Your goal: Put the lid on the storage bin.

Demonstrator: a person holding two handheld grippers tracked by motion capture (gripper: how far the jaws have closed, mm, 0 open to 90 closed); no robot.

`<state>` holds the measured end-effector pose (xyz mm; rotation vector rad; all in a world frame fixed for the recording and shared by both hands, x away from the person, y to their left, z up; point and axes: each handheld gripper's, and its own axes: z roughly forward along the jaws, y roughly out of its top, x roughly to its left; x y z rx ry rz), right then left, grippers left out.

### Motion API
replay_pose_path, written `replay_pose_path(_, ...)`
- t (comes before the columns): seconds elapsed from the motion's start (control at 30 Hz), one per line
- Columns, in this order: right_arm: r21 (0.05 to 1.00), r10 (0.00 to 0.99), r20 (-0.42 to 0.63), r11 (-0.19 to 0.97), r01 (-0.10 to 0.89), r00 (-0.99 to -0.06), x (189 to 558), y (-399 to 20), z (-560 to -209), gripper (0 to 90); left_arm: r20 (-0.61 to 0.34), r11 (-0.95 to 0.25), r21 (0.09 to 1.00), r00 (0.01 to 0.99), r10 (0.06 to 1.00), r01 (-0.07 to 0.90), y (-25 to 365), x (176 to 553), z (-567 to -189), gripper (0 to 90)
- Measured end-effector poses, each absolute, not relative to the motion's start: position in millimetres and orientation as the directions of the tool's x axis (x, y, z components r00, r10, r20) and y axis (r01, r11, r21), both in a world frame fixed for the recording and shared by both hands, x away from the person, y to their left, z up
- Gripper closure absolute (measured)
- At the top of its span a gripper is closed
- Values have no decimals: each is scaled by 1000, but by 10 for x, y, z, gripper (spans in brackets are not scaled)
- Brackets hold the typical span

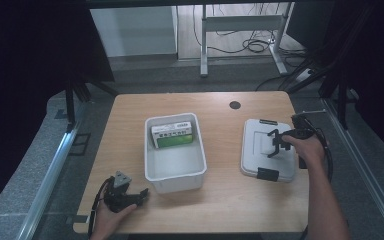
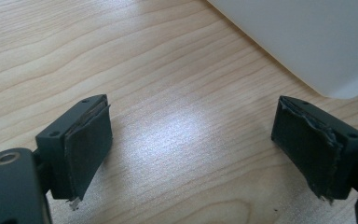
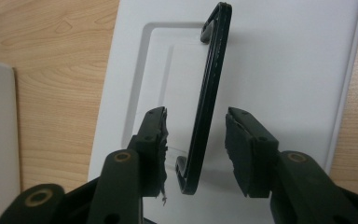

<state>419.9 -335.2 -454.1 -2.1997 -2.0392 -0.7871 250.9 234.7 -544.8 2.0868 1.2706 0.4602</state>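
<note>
Lid handle stands up on grey lid, long axis w/ the lid's length, betw my right gripper pads, not yet pinched; no readable writing; left gripper wide.

Dim high view w/ dark edges; overhead glare on table; closeups sharp.

Green-white box label print too small, unreadable.

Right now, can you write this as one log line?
right gripper: fingers open around raised lid handle | lid: flat on table | left gripper: open, resting beside bin
</note>
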Motion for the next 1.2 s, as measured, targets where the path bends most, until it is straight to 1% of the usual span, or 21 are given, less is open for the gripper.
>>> replay_pose_path(0.07,303,922,387,-135,943,8,4207,-3350,-4544,601,-33,-325,681,470,882,656,2347,2509,-5448,121)
replay_pose_path(0.1,296,921,390,-144,944,18,4222,-3340,-4547,625,-33,-325,681,471,882,656,2347,2509,-5447,121)
replay_pose_path(0.27,267,917,398,-152,952,35,4255,-3318,-4578,676,-33,-325,681,470,882,656,2347,2509,-5447,121)
replay_pose_path(0.43,213,922,383,-154,965,63,4281,-3285,-4612,782,-33,-325,681,471,882,656,2347,2509,-5448,121)
replay_pose_path(0.53,172,919,380,-180,969,104,4290,-3289,-4627,829,-33,-325,681,471,882,656,2347,2509,-5448,121)
replay_pose_path(0.6,156,908,395,-215,964,138,4290,-3298,-4630,840,-33,-325,681,471,882,656,2347,2509,-5448,121)
replay_pose_path(0.77,152,900,405,-237,959,159,4283,-3291,-4623,847,-33,-325,681,470,882,656,2347,2509,-5448,121)
replay_pose_path(1.07,171,893,415,-262,950,172,4263,-3268,-4579,849,-33,-325,681,471,882,656,2347,2509,-5448,121)
replay_pose_path(1.2,202,891,426,-261,944,156,4235,-3264,-4505,850,-33,-325,681,471,882,656,2347,2510,-5447,122)
